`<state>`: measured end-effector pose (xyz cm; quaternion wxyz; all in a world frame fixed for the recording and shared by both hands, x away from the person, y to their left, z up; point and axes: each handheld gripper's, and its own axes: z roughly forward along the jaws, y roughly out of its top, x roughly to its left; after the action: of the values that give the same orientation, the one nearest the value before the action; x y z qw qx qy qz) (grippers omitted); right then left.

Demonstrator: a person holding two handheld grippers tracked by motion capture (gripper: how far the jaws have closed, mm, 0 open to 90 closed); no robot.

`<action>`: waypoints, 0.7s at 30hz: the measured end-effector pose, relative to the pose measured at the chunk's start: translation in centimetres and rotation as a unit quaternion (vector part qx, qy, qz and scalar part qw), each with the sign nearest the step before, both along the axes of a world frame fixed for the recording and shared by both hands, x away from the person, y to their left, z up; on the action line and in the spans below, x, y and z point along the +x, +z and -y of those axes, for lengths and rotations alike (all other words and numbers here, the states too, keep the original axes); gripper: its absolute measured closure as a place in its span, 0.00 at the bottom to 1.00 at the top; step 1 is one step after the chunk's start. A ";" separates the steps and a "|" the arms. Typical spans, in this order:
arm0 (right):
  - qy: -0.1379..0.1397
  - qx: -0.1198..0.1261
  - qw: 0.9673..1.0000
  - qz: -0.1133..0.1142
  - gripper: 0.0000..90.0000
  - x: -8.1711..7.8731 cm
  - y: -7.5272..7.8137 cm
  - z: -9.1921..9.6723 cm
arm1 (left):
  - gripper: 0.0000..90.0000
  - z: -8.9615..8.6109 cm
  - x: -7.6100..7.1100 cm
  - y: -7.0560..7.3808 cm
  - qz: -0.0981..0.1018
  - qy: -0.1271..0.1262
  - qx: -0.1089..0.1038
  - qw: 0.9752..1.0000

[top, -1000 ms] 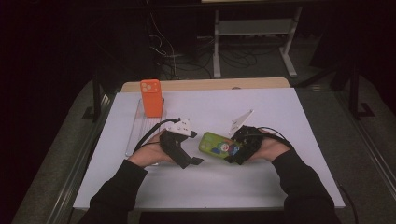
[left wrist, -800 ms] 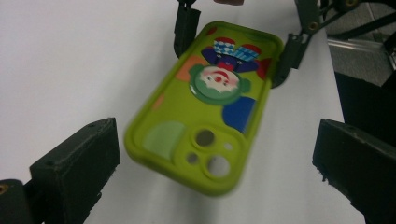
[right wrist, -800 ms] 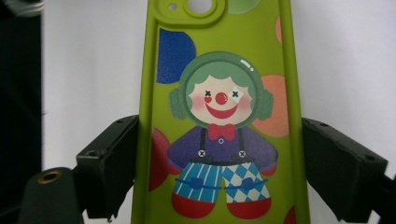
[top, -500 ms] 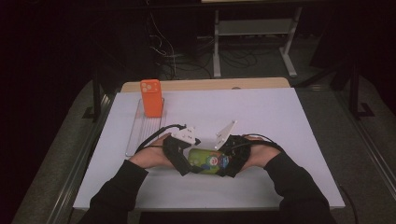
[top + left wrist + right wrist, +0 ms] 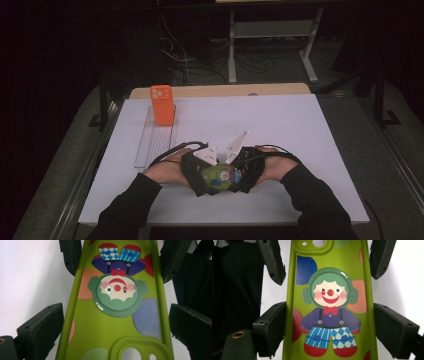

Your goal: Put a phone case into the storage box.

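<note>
Near the desk's [image 5: 300, 130] six o'clock edge, the left gripper [image 5: 197, 175] and right gripper [image 5: 245, 172] each pinched one end of the green clown phone case [image 5: 218, 176] between their fingers, seemingly mid-handover, so next one side should release.

Green phone case [image 5: 112, 322] with clown print, seen upside down, lying between own black jaws. Camera cutout at bottom edge. Other gripper [image 5: 120, 265] flanking far end. White tabletop [image 5: 30, 277] beneath.
</note>
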<state>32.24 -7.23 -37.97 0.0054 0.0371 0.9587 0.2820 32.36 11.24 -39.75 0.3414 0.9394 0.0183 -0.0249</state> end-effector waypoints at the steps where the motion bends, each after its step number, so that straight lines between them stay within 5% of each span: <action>1: -0.001 0.001 1.000 0.002 0.17 0.0 0.0 0.0 | 0.01 0.1 0.0 -0.1 0.002 -0.002 0.003 1.000; 9: 0.005 0.001 1.000 0.000 0.17 0.0 -0.1 -0.1 | 0.13 0.1 -0.1 -0.1 0.004 -0.002 0.007 1.000; 21: 0.011 0.004 1.000 -0.002 0.16 0.0 -0.1 0.1 | 0.16 0.0 0.1 -0.1 -0.012 -0.004 0.002 1.000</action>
<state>32.25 -7.29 -38.04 -0.0002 0.0277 0.9578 0.2862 32.49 11.21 -39.89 0.3394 0.9397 0.0183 -0.0376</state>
